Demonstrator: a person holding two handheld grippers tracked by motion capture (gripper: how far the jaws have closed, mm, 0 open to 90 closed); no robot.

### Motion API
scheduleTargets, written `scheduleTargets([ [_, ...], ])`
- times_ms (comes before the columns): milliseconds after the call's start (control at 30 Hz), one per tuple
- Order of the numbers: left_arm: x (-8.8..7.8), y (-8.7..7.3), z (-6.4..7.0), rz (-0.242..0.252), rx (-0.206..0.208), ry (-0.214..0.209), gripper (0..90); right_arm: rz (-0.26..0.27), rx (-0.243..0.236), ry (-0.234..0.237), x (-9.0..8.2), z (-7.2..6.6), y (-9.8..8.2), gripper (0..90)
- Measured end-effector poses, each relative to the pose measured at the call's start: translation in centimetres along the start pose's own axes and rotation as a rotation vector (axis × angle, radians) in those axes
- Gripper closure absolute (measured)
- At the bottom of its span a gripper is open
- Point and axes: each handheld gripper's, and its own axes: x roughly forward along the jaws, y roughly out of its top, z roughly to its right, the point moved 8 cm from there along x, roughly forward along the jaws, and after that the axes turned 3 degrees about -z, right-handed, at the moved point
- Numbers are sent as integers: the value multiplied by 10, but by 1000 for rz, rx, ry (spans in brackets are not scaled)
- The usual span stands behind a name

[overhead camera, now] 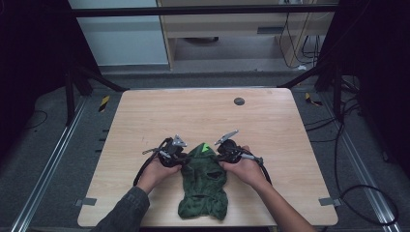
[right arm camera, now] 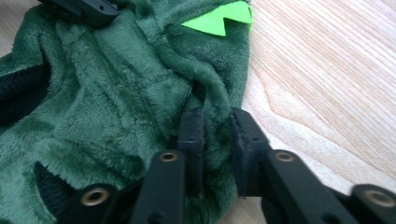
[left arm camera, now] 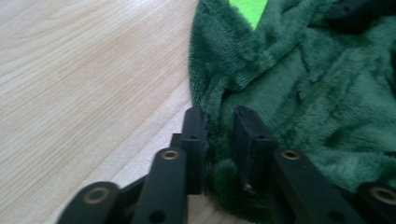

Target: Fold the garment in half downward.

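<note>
- The green fleece garment (overhead camera: 203,183) is laid on the near half of the wooden table (overhead camera: 270,121), its long axis running from the near edge away, bright green spike (overhead camera: 206,147) farthest.
- Its edge folds are seen pinched by the left gripper (left arm camera: 219,116) and right gripper (right arm camera: 215,116), jaws narrowed on fleece.
- From above, both grips are hidden beneath the hands.

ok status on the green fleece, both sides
Left hand-held gripper shut on green fleece garment edge. Right hand-held gripper shut on opposite edge. Garment flat on table, nothing in the way.
</note>
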Motion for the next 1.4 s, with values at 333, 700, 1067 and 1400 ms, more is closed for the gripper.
scheduleTargets([
  [333,-1,-2,2,2,-3,-26,868,-10,-21,3,1,-1,1,853],
  [700,-7,7,-3,-12,29,-11,881,2,-56,5,-9,1,4,860],
  [1067,-22,28,-7,18,50,12,884,34,-84,-4,-32,8,18,861],
  [1400,-29,40,-11,34,74,40,884,59,-104,-16,-42,14,28,861],
])
